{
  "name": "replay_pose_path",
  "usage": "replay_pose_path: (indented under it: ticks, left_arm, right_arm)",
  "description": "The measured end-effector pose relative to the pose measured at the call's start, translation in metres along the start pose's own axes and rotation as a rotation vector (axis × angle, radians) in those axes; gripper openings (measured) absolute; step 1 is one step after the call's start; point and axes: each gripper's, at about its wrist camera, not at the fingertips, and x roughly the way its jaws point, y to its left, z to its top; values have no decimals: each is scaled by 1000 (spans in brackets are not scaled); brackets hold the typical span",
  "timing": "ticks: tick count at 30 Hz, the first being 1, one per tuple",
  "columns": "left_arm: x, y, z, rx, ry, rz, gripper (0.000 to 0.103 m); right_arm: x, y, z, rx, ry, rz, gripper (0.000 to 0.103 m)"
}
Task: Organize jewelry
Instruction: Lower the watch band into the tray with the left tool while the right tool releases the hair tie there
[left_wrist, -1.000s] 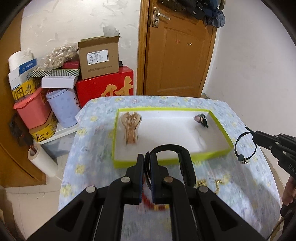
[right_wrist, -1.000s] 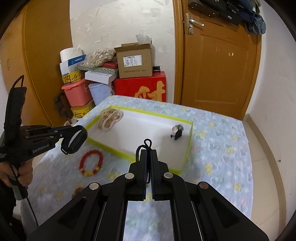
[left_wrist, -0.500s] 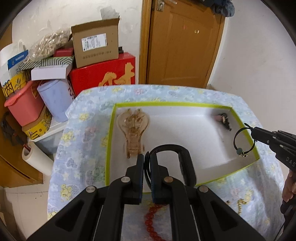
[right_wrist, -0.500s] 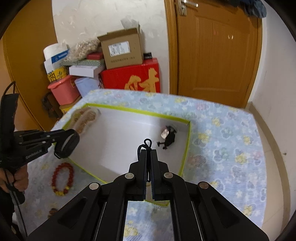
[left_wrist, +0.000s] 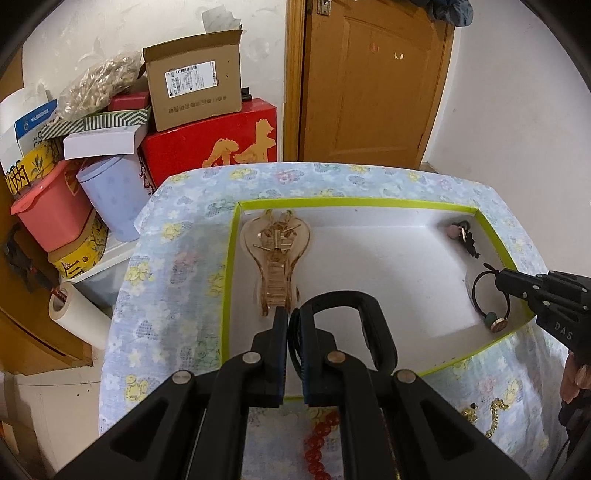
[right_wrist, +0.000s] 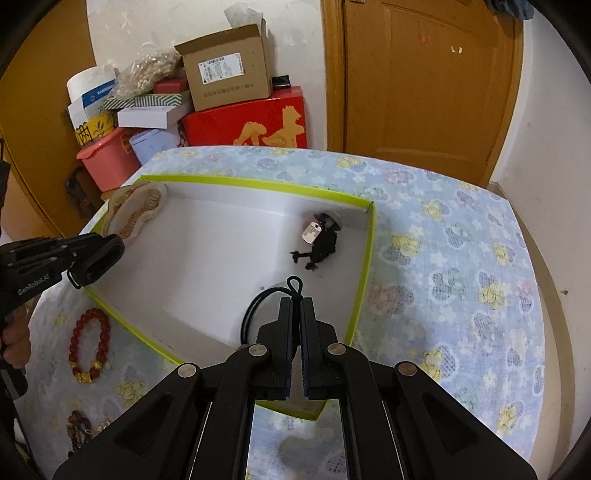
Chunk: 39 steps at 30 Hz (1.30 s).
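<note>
Progress, midway: tray (left_wrist: 369, 202) holds amber hair claw (left_wrist: 275, 254) and dark charm (right_wrist: 320, 240). Left gripper (left_wrist: 293, 328) clamps black bangle (left_wrist: 364, 314), right gripper (right_wrist: 295, 310) clamps black cord bracelet (left_wrist: 489, 299), both over tray. Red bead bracelet (right_wrist: 88, 345) and gold chain (left_wrist: 493, 413) remain on tablecloth (right_wrist: 461, 258).

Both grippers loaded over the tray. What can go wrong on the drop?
1. The black bangle, pinched at one edge by the left gripper, hangs close to the amber hair clip; releasing here may land it on the clip.
2. The thin black cord bracelet in the right gripper may snag on the jaws when released, or tangle with the dark charm piece nearby.
</note>
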Motion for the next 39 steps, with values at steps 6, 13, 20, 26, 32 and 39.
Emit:
replay_pose_path:
  ticks: [6,13,20,26,32,39]
  left_arm:
    - [8,-9,14,39,-5,38,5]
    - [16,-6,7,45,19,64,4]
    - [11,-1,0,22,21,58,5]
    - [-2,3,-1,-21,-6,34,6]
    - [-37,-1,-14,-23,-54,9,17]
    - [-87,-11,-52,-31,-92,-37,23]
  right_arm:
    - [1,-1,0,7,-1,7,3]
    - [-3,-1,-1,2,-5,10,5]
    - [-13,2,-7,-18,-28,12,36]
    - [-35,5,-11,-17,-69,12,40]
    - [-72,18,-28,-28,-123,7,40]
    - [-121,43,-76,-48,-162,19,40]
